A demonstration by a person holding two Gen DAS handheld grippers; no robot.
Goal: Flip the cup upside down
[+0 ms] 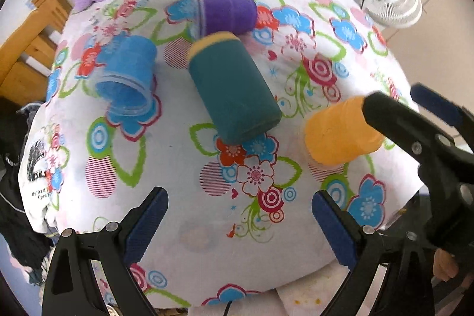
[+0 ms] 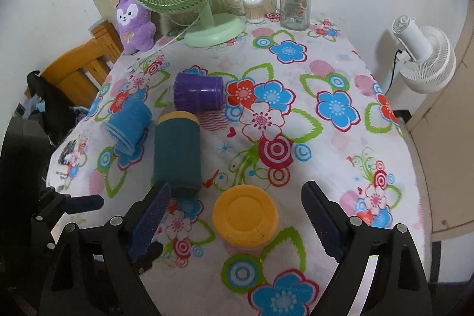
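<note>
Orange plastic cup (image 2: 246, 215) looks already base-up on the floral worktop (image 2: 326, 144) between your right gripper (image 2: 237, 222) fingers, spread wide; left gripper (image 1: 240, 218) wide, empty — next, back out clear.

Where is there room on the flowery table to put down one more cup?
The widest bare stretch of cloth is the side toward the white fan, past the purple cup and orange cup. It's crowded where the blue cup, teal cup and purple cup lie close together, and along the back by the green fan and jar.
</note>
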